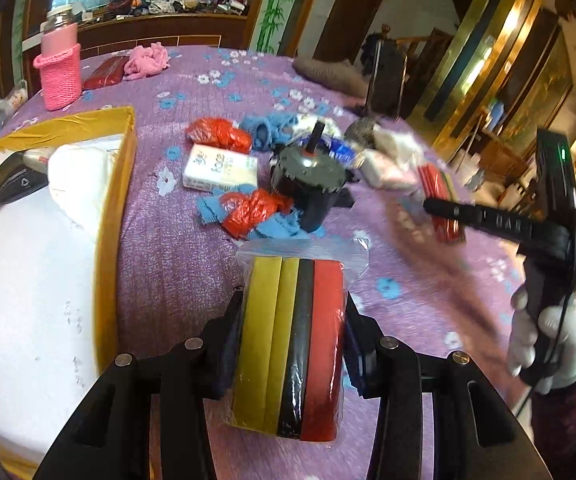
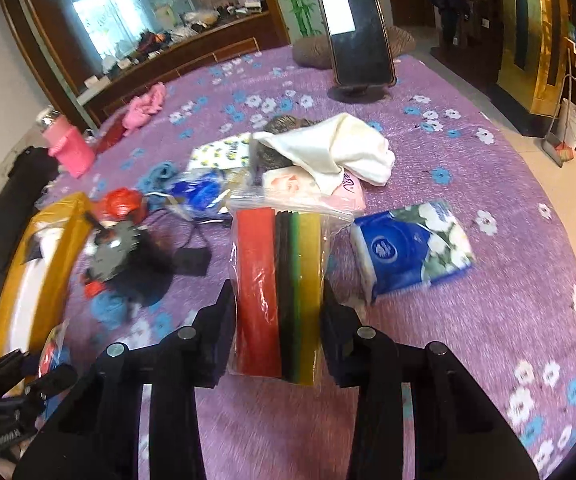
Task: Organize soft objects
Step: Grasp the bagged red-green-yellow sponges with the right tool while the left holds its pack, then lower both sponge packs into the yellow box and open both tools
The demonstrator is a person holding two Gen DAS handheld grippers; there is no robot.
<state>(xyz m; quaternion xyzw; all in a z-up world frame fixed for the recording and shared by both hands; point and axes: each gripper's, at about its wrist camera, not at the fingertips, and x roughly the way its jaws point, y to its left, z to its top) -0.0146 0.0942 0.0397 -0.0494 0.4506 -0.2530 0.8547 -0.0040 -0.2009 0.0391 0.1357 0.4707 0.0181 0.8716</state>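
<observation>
My left gripper [image 1: 291,340] is shut on a clear-bagged sponge pack [image 1: 288,332] with yellow, black and red layers, held over the purple flowered cloth just right of the yellow-rimmed box [image 1: 122,168]. My right gripper [image 2: 278,320] is shut on a second bagged sponge pack [image 2: 278,288] with red, black, green and yellow layers; its pads press both sides. In the left wrist view a white-gloved hand [image 1: 547,336] holds that right gripper at the far right, blurred. More soft things lie in a heap at the table's middle.
The box holds white items [image 1: 76,176]. A black toothed tool [image 1: 307,176], red bags [image 1: 218,132], a tissue pack [image 1: 220,172] and blue cloth lie mid-table. A blue tissue pack [image 2: 407,252], white cloth [image 2: 339,152], phone stand [image 2: 357,36] and pink knitted bottle [image 1: 58,76] stand around.
</observation>
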